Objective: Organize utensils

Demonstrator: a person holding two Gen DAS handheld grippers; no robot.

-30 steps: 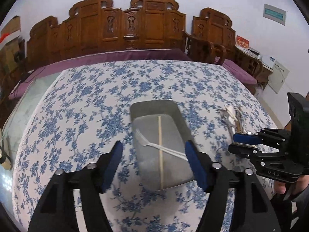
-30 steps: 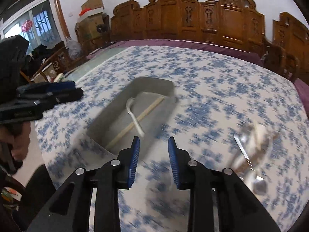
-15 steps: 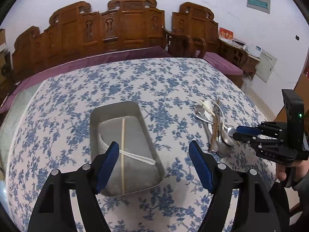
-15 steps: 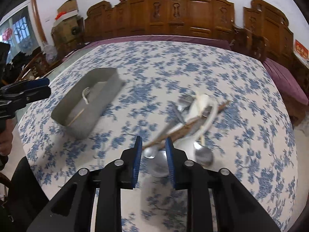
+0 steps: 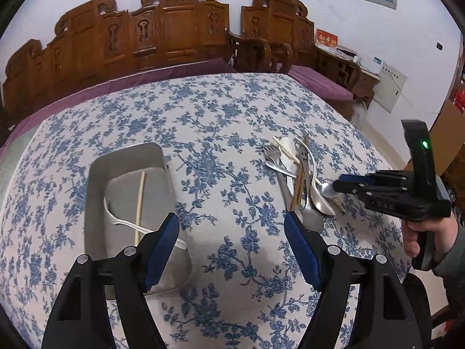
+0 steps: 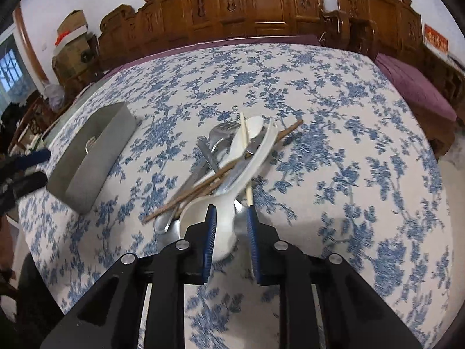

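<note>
Since a second ago we have swung both grippers away from the grey tray toward the utensil pile, which now fills the right wrist view. Our right gripper hangs over the near end of the pile, its jaws narrowing, with the bowl of a white spoon seen between them; we cannot tell if the pads touch it. Brown chopsticks, a pale chopstick and metal forks and spoons cross beyond. Our left gripper stands wide open and empty above the floral tablecloth, between tray and pile. The tray holds a fork and one chopstick.
</note>
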